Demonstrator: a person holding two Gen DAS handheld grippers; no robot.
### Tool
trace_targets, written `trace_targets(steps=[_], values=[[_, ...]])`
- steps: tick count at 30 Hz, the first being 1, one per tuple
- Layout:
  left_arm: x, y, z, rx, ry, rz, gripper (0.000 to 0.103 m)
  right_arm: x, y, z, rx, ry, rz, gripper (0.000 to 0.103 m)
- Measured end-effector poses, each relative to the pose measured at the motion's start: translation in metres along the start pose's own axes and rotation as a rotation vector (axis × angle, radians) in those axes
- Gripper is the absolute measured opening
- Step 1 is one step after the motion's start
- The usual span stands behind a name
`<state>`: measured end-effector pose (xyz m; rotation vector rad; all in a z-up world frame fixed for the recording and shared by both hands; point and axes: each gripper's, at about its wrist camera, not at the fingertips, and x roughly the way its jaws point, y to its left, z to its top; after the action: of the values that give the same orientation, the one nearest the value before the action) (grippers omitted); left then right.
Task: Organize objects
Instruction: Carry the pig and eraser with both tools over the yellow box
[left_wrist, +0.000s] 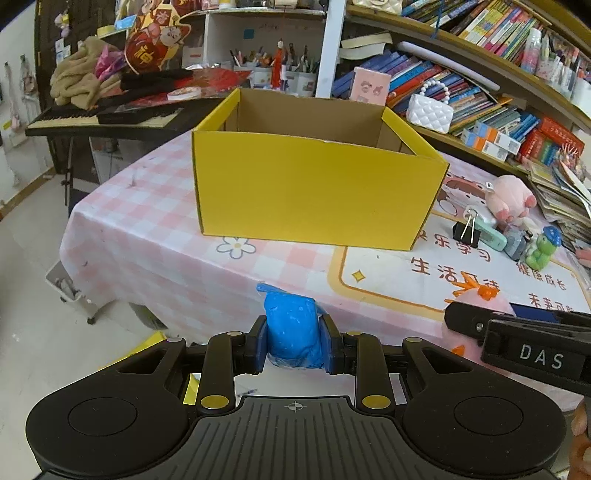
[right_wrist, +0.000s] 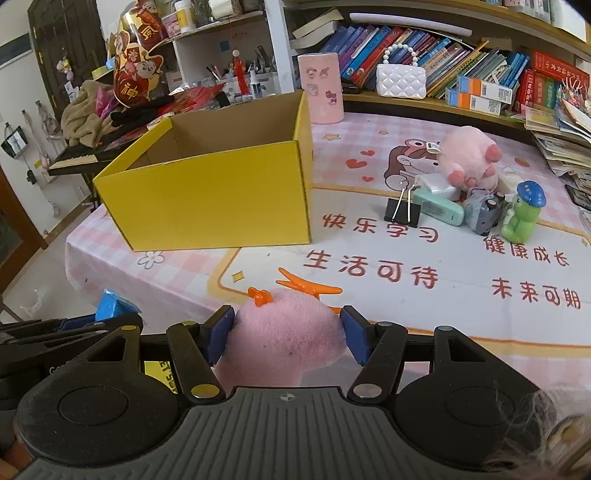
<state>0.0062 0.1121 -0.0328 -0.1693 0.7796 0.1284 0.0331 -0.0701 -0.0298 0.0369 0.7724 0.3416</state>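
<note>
An open yellow cardboard box (left_wrist: 314, 192) stands on the pink checked table; it also shows in the right wrist view (right_wrist: 214, 199), and it looks empty inside. My left gripper (left_wrist: 292, 339) is shut on a blue bag-like lump (left_wrist: 291, 328), held near the table's front edge, short of the box. My right gripper (right_wrist: 287, 334) is shut on a pink plush toy with orange feet (right_wrist: 284, 332), also in front of the box. The right gripper shows in the left wrist view (left_wrist: 517, 332), to the right of the left one.
To the right of the box lie a black binder clip (right_wrist: 402, 210), a mint green device (right_wrist: 439, 208), a grey toy (right_wrist: 482, 212), a green dinosaur figure (right_wrist: 522, 216) and a pink plush (right_wrist: 469, 158). A pink cylinder (right_wrist: 321, 88) and bookshelves stand behind. A keyboard (left_wrist: 92, 118) is at the left.
</note>
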Motion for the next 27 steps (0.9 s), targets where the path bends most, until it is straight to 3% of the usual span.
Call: trace_targets(steps=[19,27], values=[[-0.011,0.028,0.002,0.059,-0.046,-0.074,0.027,-0.008,0.037,-0.007,0.017,-0.028,-0.032,0.060],[-0.021,0.033,0.018,0.059,-0.103,-0.101,0.027,-0.005,0.046,0.005,0.010,-0.027,-0.033,0.060]])
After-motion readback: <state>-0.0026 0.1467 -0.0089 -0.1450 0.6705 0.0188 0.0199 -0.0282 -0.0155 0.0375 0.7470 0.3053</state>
